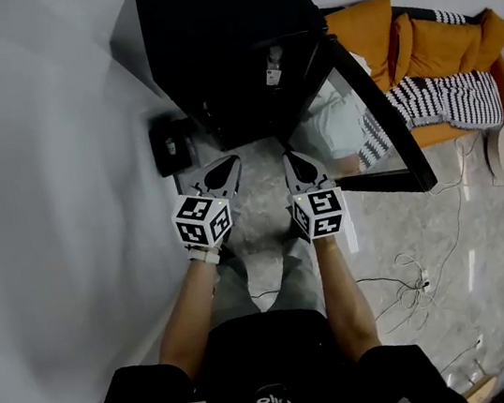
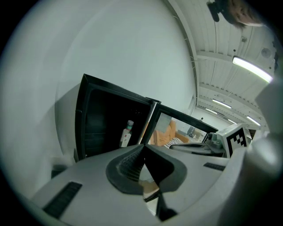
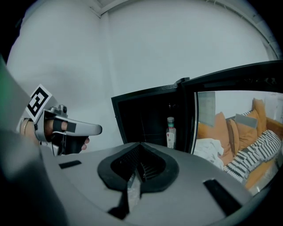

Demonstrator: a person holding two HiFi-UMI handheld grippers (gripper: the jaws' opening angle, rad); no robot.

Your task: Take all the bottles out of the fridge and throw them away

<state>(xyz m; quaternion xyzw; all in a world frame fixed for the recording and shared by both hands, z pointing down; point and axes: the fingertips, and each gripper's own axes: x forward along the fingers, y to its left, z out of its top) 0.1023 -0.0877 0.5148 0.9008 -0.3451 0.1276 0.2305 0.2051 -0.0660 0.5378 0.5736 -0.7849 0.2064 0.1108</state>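
Bottle: a single clear bottle (image 1: 273,66) with a pale cap and a white label stands upright inside the fridge, at the side of the opening nearest the door; both gripper views show it too (image 2: 127,133) (image 3: 170,131).
Fridge: a low black fridge (image 1: 208,41) sits on the floor against the white wall (image 1: 40,182), its inside dark.
Door: the glass-fronted door (image 1: 369,134) is swung wide open to the right of the opening.
Left tool: the left tool (image 1: 219,174) is held in front of the fridge and well apart from the bottle, its jaws closed tip to tip with nothing between them (image 2: 143,149).
Right tool: the right tool (image 1: 302,167) is level with the left one and just beside it, jaws likewise pressed together and empty (image 3: 139,148).
Arms: two bare forearms (image 1: 342,291) reach forward from black sleeves, each tool carrying its marker cube (image 1: 203,221).
Box: a small black box (image 1: 170,144) lies on the floor at the fridge's left corner.
Sofa: an orange sofa (image 1: 426,45) with a black-and-white striped blanket (image 1: 444,99) stands beyond the open door.
Floor: pale glossy stone tiles (image 1: 408,228), with thin cables (image 1: 408,285) trailing across them at the right.
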